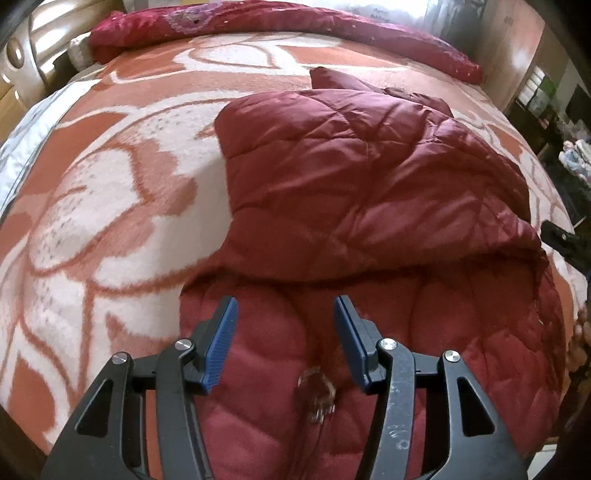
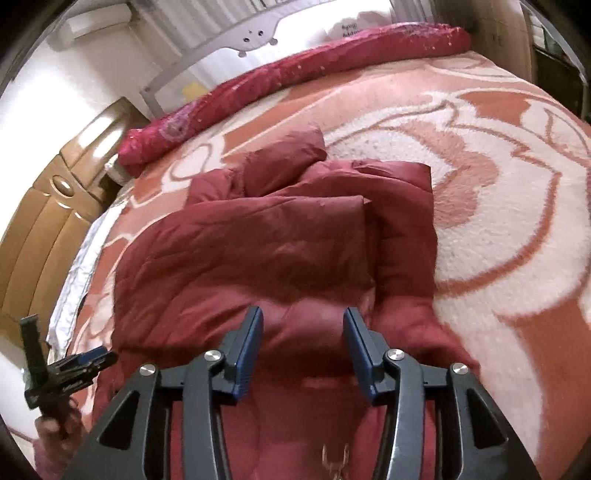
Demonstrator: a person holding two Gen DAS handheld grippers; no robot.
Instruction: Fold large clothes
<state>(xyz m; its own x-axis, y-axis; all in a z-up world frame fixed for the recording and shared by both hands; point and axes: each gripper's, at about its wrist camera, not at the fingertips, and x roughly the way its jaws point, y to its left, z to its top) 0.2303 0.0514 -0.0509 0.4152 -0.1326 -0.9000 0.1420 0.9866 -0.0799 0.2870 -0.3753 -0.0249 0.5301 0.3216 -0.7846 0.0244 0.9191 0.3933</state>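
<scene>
- A bed (image 1: 110,192) fills both views, covered by a fleecy blanket (image 2: 517,206) in orange and white swirls, with a long crimson bolster (image 1: 280,26) along its far edge and a glossy tan headboard (image 2: 40,221) at one side.
- A quilted maroon jacket (image 1: 369,177) lies on the blanket near the bed's near edge, partly folded, 1 padded panel doubled over the body and a sleeve (image 2: 284,158) bunched at the far end.
- The left gripper (image 1: 285,325) hovers low over the jacket's near hem, pointing toward the bolster; its jaws are spread, nothing between the blue pads.
- The right gripper (image 2: 303,332) is angled down over the folded middle, jaws likewise spread and holding nothing.
- In the right wrist view, the left gripper shows at lower left, held in a hand (image 2: 55,424).
</scene>
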